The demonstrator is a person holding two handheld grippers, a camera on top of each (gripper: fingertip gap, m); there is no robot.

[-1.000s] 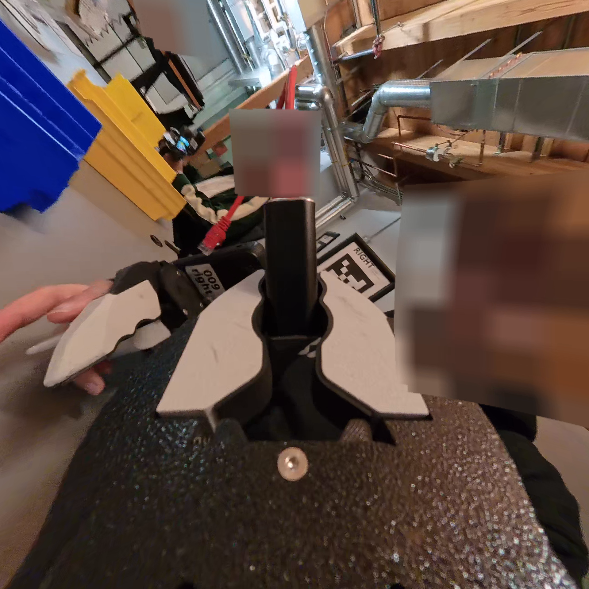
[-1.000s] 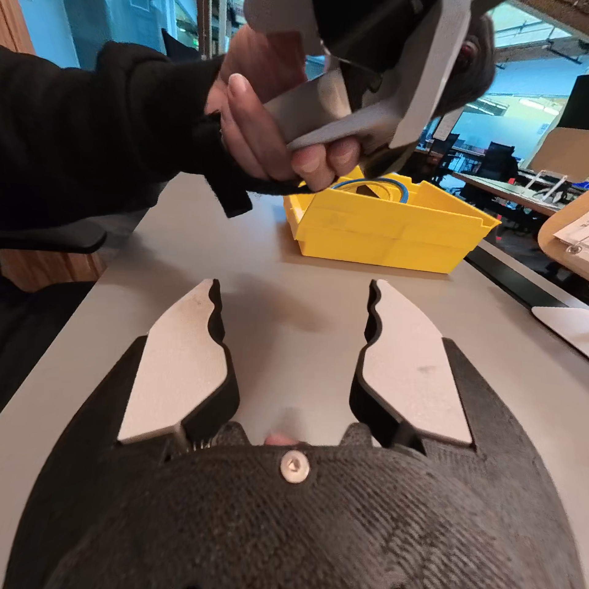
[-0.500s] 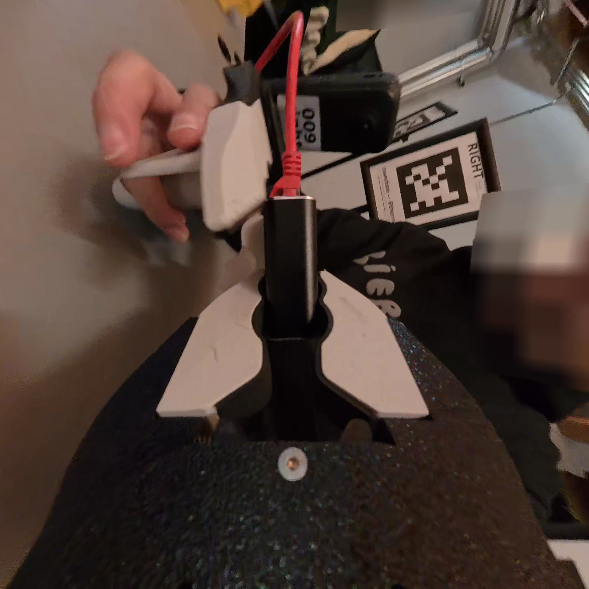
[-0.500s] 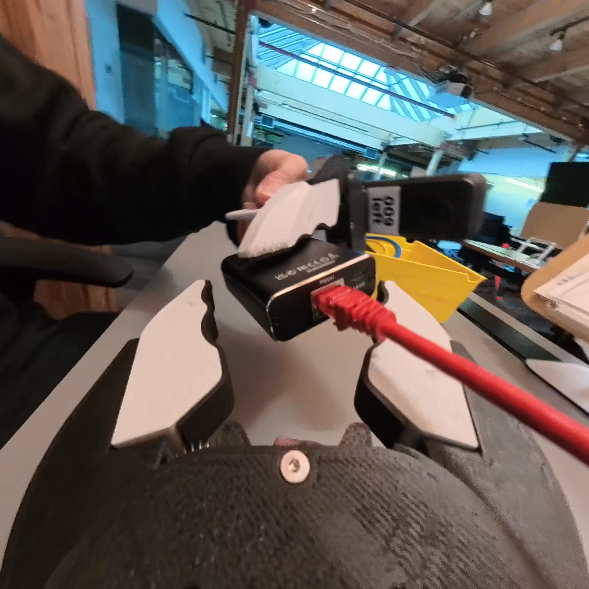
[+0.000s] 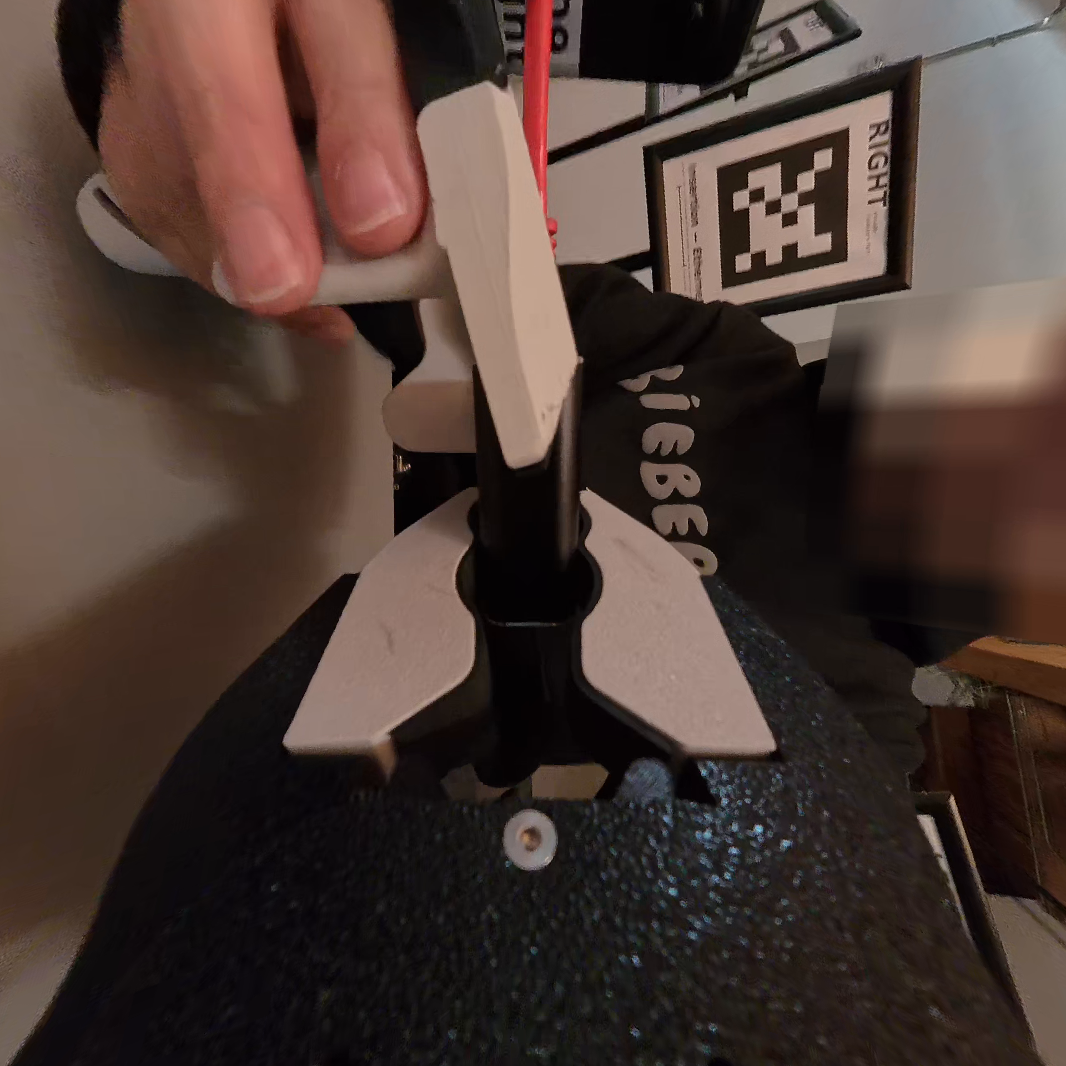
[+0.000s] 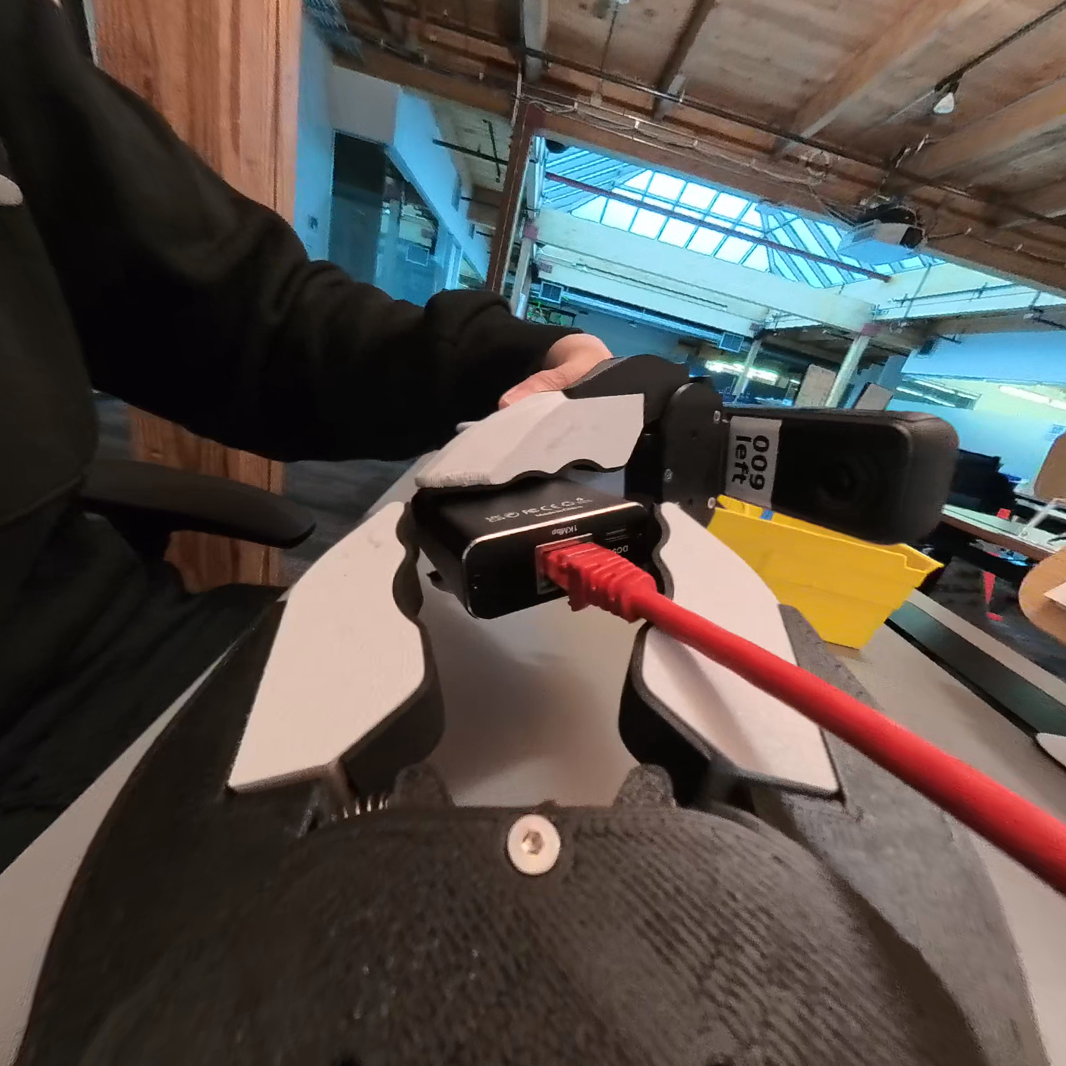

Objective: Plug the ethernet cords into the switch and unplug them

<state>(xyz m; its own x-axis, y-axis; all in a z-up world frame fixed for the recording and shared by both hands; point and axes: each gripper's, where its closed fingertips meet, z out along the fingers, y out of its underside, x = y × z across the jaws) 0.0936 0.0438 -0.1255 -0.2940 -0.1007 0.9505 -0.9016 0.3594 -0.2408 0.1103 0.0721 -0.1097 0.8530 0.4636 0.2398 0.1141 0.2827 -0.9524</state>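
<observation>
Left hand-held gripper clamping labelled switch, red cord plugged

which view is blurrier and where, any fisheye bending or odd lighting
Left wrist view: dim and warm, the hand and table at left smeared by motion, the switch fairly sharp. Right wrist view: brighter, cool skylight light, switch and red ethernet cord crisp, with only light edge blur; wide-angle bending shows on the ceiling beams.

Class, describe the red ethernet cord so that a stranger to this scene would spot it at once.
Start at the grey table, where the left gripper is clamped on a small black switch. The red ethernet cord is plugged into the switch's end face and runs toward the lower right. It is the only red thing here.
</observation>
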